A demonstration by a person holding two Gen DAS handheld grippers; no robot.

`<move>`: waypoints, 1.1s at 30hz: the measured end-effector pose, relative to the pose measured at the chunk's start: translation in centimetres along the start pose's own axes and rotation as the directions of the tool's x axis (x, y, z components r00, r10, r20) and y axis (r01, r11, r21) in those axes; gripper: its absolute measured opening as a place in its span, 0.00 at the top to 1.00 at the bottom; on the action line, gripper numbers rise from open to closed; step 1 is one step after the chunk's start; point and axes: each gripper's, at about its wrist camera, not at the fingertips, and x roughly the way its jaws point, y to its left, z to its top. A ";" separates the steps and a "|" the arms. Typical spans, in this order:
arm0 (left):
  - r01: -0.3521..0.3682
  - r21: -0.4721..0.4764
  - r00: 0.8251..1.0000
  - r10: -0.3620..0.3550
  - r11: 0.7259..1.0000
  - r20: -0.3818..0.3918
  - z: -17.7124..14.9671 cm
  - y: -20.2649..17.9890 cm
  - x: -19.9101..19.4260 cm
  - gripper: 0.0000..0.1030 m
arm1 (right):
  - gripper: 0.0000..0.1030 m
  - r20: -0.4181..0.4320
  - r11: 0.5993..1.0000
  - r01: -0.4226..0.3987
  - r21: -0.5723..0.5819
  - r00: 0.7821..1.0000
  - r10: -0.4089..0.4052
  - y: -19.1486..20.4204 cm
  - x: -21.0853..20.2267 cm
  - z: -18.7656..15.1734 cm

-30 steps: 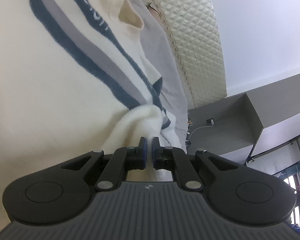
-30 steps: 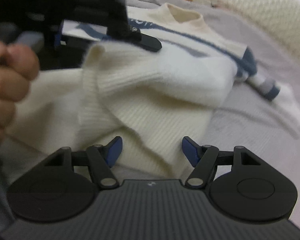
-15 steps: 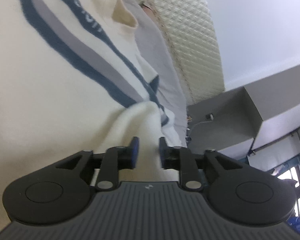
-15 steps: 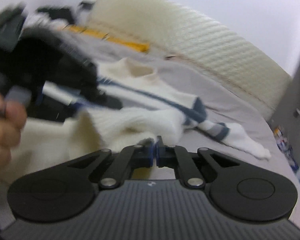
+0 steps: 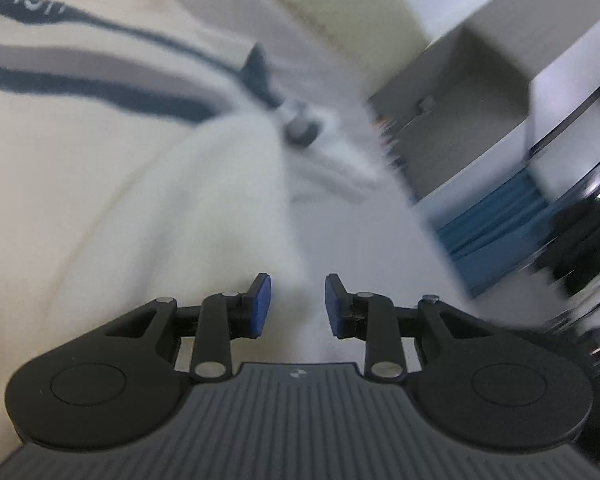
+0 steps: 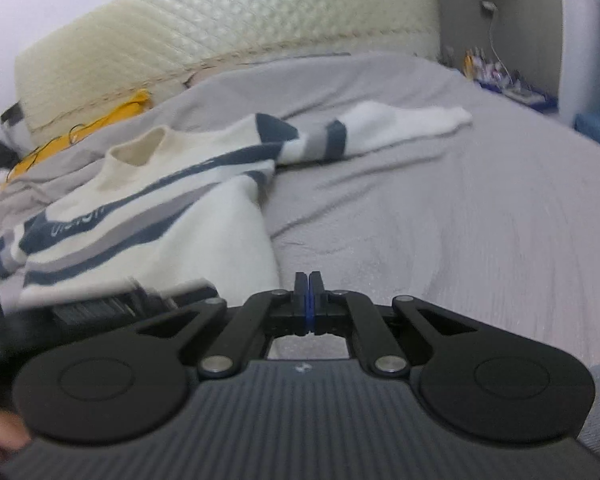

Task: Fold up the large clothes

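A cream sweater [image 6: 160,216] with navy and grey stripes lies on the grey bed sheet [image 6: 460,208], its collar toward the headboard. One sleeve [image 6: 400,124] stretches out to the right. In the blurred left wrist view the sweater [image 5: 100,168] fills the left side. My left gripper [image 5: 298,300] hovers over its white edge with its jaws opening; the pads press on nothing. My right gripper [image 6: 308,296] is shut with nothing between its pads, just right of the sweater's folded edge, over bare sheet. The left gripper's dark body [image 6: 132,300] shows blurred at the sweater's near edge.
A quilted cream headboard [image 6: 220,32] runs along the far side of the bed. A yellow item [image 6: 100,116] lies by it at the left. Grey shelving [image 5: 460,92] with small clutter stands past the bed's right edge.
The left gripper let go of the sweater's fold and swung sideways. The right gripper shut on nothing, rolled level and drew back to the right, off the sweater.
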 end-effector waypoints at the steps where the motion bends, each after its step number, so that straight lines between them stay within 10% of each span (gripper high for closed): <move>1: -0.026 0.024 0.999 0.026 0.999 -0.020 -0.4 -0.1 0.7 0.68 | 0.97 -0.001 1.000 -0.001 0.009 1.000 0.001 0.0 -0.2 -0.2; 15: -0.068 0.158 0.996 0.076 0.985 -0.046 -2.1 -2.8 1.6 0.57 | 0.94 -0.064 0.982 -0.043 0.182 0.996 0.056 -4.3 3.0 4.2; 17: -0.065 0.201 0.997 0.073 0.977 -0.035 -2.3 -3.8 1.7 0.48 | 0.86 -0.074 0.980 -0.049 0.194 0.995 0.065 -5.1 3.6 5.4; 20: -0.085 0.297 0.996 0.092 0.951 -0.008 -3.0 -5.6 1.8 0.45 | 0.44 -0.070 0.972 -0.070 0.225 0.994 0.088 -6.8 4.4 6.9; 25: -0.261 0.521 0.958 0.284 0.812 0.038 -6.0 -8.4 4.7 0.45 | 0.37 -0.085 0.946 -0.099 0.309 0.988 0.132 -10.2 7.0 9.6; 28: -0.364 0.623 0.917 0.381 0.692 0.113 -7.5 -9.6 6.0 0.65 | 0.36 -0.042 0.916 -0.138 0.378 0.985 0.166 -12.5 9.6 11.3; 30: -0.385 0.642 0.910 0.388 0.663 0.144 -7.7 -9.9 6.1 0.83 | 0.35 -0.014 0.910 -0.150 0.386 0.986 0.169 -13.9 12.0 12.3; 31: -0.373 0.643 0.917 0.373 0.669 0.143 -7.5 -9.9 5.8 0.84 | 0.35 -0.006 0.896 -0.167 0.412 0.983 0.186 -14.8 13.5 12.6; 33: -0.314 0.559 0.945 0.311 0.768 0.103 -6.0 -9.6 4.6 0.85 | 0.35 0.000 0.853 -0.193 0.485 0.975 0.221 -16.9 17.1 13.3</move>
